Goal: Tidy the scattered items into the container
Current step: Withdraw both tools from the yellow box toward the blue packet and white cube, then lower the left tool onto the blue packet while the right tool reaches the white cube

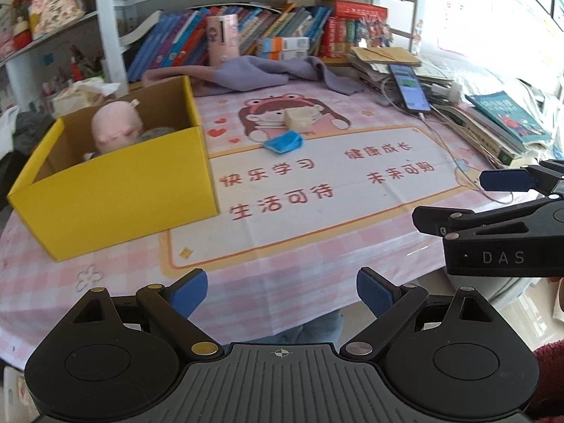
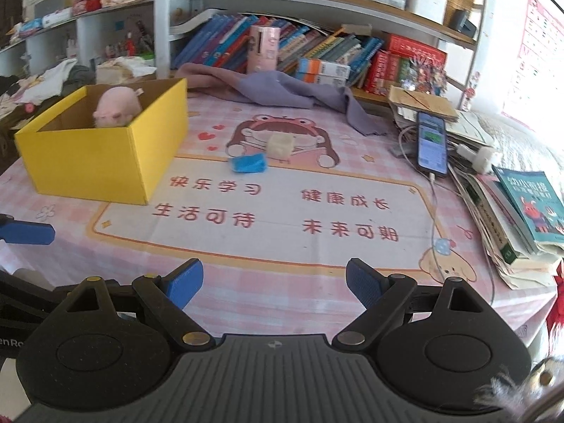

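Right gripper (image 2: 274, 283) low over pink tablecloth (image 2: 246, 264), jaws wide and empty, yellow box (image 2: 105, 162) far left holding pink plush (image 2: 116, 107), blue item (image 2: 248, 164) touching cream cube (image 2: 279, 145) mid-table, phone (image 2: 431, 142) right.

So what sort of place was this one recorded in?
Most likely a child's study desk at home. Shelves behind the table are packed with books, the pink tablecloth carries a cartoon girl and printed slogans, and a phone lies charging on a stack of papers beside workbooks.
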`<state>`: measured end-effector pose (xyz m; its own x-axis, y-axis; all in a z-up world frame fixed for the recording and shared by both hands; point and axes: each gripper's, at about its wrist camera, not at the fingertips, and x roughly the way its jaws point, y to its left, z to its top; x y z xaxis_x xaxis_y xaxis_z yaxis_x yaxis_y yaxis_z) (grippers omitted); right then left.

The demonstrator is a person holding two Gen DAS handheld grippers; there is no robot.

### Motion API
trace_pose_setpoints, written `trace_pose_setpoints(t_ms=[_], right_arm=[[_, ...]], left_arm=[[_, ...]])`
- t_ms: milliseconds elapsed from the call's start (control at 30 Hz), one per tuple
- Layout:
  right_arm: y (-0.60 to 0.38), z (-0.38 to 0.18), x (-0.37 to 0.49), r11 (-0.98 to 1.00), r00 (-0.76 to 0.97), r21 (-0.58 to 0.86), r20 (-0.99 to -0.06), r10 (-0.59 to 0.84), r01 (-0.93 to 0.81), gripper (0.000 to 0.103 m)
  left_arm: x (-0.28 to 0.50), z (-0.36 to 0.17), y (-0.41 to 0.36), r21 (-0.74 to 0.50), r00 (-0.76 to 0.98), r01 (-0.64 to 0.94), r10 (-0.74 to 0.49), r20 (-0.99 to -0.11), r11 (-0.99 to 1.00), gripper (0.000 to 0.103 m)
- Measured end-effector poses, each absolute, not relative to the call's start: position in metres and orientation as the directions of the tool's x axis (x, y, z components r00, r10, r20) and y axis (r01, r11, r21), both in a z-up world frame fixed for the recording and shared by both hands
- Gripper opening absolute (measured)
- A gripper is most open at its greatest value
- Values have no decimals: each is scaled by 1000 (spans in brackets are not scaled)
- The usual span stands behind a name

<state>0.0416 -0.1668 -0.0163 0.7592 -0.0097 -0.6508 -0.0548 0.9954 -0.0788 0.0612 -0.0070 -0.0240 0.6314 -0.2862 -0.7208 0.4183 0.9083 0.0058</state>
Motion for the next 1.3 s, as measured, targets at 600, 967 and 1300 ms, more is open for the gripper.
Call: trace_pose_setpoints(t_ms=[600, 967, 1300], right_arm=[[-207, -20, 103, 994, 745, -78, -667, 2, -72, 85], [-234, -21, 168, 985, 729, -78, -682, 61, -156, 84], [-258, -30, 220, 972, 695, -26, -704, 147, -233, 80]], left_arm=[[114, -29, -56, -2, 631, 435, -307, -712, 900, 94], [164, -32, -85, -14, 640, 365, -262, -723, 931, 94], [200, -38, -111, 21, 648, 290, -180, -740, 957, 94]])
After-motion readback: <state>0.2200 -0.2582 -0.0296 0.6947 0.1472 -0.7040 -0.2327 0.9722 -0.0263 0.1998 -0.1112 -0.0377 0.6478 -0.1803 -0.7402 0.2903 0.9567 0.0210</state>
